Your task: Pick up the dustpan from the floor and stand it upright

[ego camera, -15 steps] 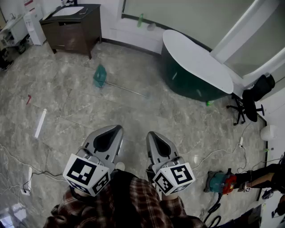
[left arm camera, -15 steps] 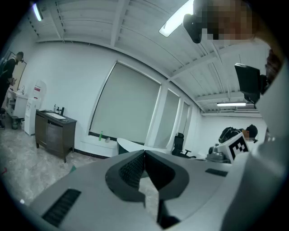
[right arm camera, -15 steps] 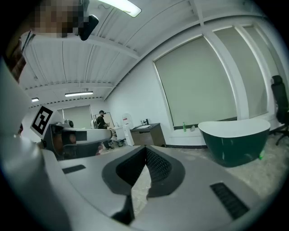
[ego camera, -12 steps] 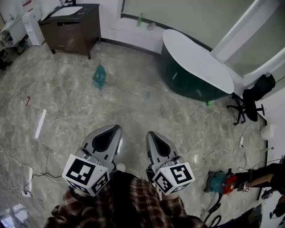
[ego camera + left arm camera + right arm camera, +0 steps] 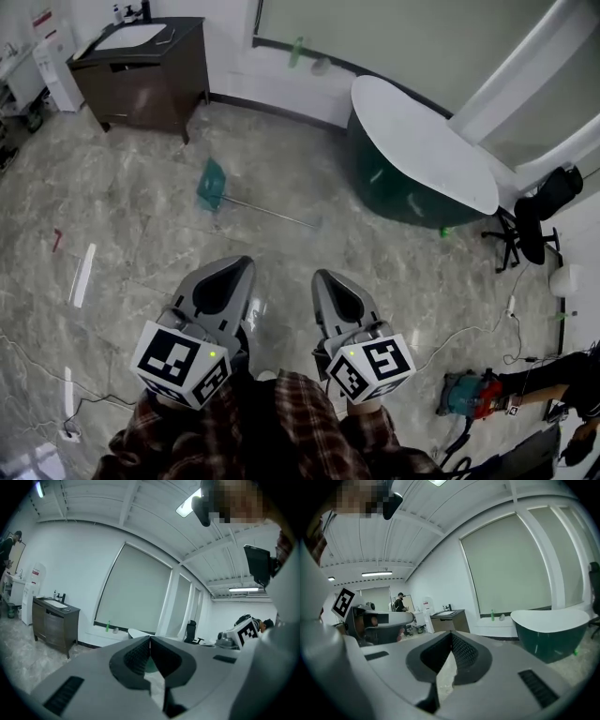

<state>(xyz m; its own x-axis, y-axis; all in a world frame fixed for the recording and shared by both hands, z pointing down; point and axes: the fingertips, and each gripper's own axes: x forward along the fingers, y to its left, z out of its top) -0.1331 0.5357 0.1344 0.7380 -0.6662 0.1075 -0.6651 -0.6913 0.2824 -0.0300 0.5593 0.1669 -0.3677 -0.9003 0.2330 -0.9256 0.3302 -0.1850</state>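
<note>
In the head view, the teal dustpan is lying flat on the floor, in its far-left part, a little out from the dark cabinet that is standing in the far-left corner. Its thin handle is stretching right across the tiles toward the green tub. The left gripper and the right gripper are hovering side by side at the floor's near edge, well apart from the dustpan.

In the left gripper view, the left gripper is holding its jaws clenched tip to tip, grasping nothing; the cabinet is showing at left.

In the right gripper view, the right gripper is likewise keeping its jaws pressed together and empty, with the tub sitting at right.
</note>
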